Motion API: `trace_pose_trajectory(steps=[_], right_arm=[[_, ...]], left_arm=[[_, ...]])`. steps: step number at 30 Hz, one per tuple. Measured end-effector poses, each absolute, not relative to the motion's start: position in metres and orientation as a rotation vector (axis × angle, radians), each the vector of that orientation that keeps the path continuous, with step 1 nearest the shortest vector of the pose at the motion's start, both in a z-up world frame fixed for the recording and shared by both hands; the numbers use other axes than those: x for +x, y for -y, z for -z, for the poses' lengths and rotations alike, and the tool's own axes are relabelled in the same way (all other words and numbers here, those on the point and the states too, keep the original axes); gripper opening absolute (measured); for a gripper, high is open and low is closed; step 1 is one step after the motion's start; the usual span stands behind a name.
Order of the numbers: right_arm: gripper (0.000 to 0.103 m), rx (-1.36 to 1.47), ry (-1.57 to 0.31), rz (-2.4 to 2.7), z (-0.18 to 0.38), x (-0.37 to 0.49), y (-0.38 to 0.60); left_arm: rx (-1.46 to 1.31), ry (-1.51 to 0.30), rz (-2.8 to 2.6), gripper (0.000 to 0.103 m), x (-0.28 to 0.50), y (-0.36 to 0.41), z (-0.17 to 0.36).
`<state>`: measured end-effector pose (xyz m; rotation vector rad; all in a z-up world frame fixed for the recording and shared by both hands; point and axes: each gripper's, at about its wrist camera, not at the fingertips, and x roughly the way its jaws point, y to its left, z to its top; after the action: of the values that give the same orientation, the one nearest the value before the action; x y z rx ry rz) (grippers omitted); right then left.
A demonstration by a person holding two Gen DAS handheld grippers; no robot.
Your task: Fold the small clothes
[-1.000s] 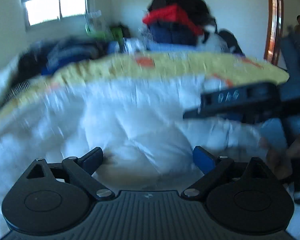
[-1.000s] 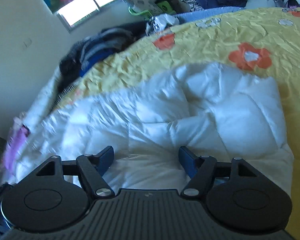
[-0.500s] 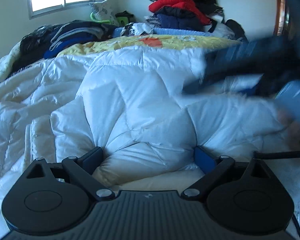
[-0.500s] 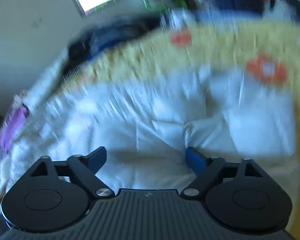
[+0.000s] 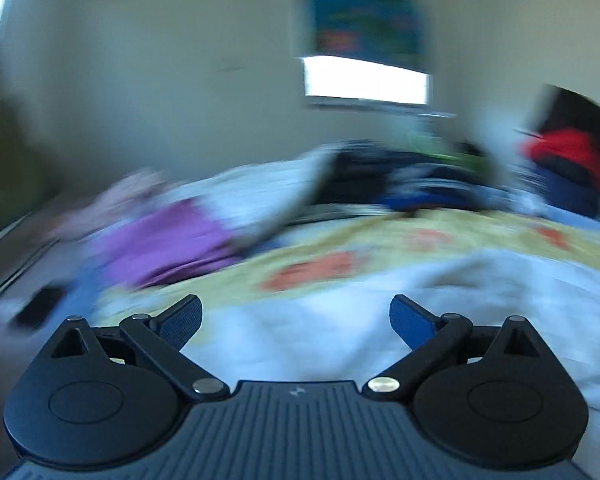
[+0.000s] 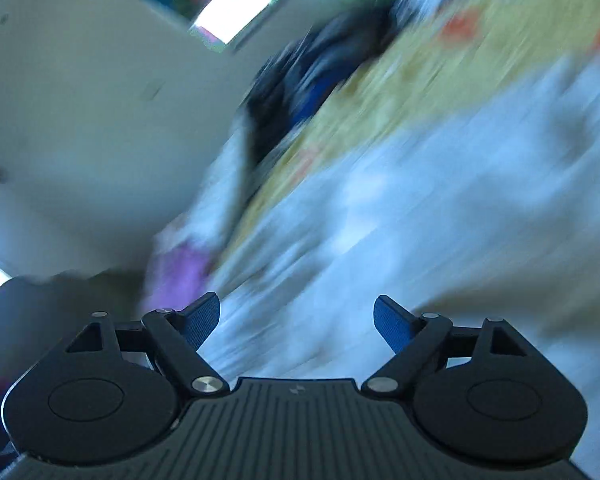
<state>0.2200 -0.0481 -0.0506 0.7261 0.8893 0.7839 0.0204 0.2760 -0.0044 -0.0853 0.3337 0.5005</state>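
Both views are blurred by motion. My left gripper (image 5: 296,316) is open and empty above a white quilt (image 5: 380,332) on the bed. A purple garment (image 5: 168,240) lies on the bed ahead and to the left of it. My right gripper (image 6: 297,316) is open and empty over the same white quilt (image 6: 440,200), and its view is tilted. The purple garment (image 6: 180,272) shows just beyond its left finger.
A yellow flowered bedspread (image 5: 380,240) lies beyond the quilt. Dark and blue clothes (image 5: 400,184) are heaped at the far side, with a red and black pile (image 5: 568,160) at the right. A wall with a window (image 5: 364,80) stands behind the bed.
Both grippers have swung to the left, toward the purple garment and the wall. The right view has tilted. Both stay open and empty.
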Motion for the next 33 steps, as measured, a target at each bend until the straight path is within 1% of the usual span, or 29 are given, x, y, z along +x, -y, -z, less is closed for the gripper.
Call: trace_pose_trajectory(steps=[3,6,7,9,10,13,18,20,21,22,23,26,28,31,33], right_arm=[[0.081,0.699,-1.008,-0.929,0.061,0.210,-0.039],[0.075,0.727,-1.163,-1.007,0.081,0.207,-0.121],[0.074,0.734,-1.201,-1.000,0.088,0.208,-0.138],[0.068,0.743,-1.287,-0.945,0.105,0.215,-0.171],[0.067,0.720,-1.332,-0.911,0.114,0.215,-0.187],[0.066,0.694,-1.347,-0.870,0.126,0.208,-0.211],[0.065,0.709,-1.332,-0.863,0.124,0.204,-0.233],[0.057,0.673,-1.336,-0.836,0.126,0.206,-0.245],[0.037,0.660,-1.333,-0.833,0.127,0.207,-0.250],[0.007,0.655,-1.334,-0.834,0.129,0.207,-0.252],[0.008,0.648,-1.318,-0.834,0.127,0.207,-0.254],[0.008,0.621,-1.225,-0.909,0.108,0.215,-0.251],[0.008,0.618,-1.184,-1.002,0.076,0.228,-0.244],[0.008,0.542,-1.064,-1.170,0.006,0.251,-0.217],[0.008,0.505,-0.996,-1.261,-0.044,0.263,-0.181]], left_arm=[[-0.155,-0.342,-0.670,0.101,0.001,-0.316,0.007],[-0.204,-0.368,-0.713,0.101,-0.014,-0.339,0.011],[-0.216,-0.376,-0.716,0.101,-0.019,-0.345,0.013],[-0.230,-0.378,-0.719,0.101,-0.026,-0.352,0.014],[-0.235,-0.379,-0.721,0.101,-0.029,-0.356,0.015],[-0.241,-0.383,-0.705,0.101,-0.030,-0.362,0.021],[-0.252,-0.399,-0.708,0.101,-0.029,-0.371,0.024],[-0.262,-0.388,-0.711,0.101,-0.030,-0.374,0.023],[-0.260,-0.382,-0.712,0.101,-0.031,-0.373,0.021],[-0.256,-0.377,-0.709,0.101,-0.031,-0.372,0.020],[-0.252,-0.373,-0.705,0.101,-0.031,-0.371,0.018],[-0.232,-0.354,-0.691,0.101,-0.030,-0.364,0.010],[-0.219,-0.330,-0.678,0.101,-0.030,-0.360,0.001],[-0.220,-0.278,-0.648,0.101,-0.030,-0.353,-0.014],[-0.221,-0.233,-0.611,0.101,-0.029,-0.344,-0.026]])
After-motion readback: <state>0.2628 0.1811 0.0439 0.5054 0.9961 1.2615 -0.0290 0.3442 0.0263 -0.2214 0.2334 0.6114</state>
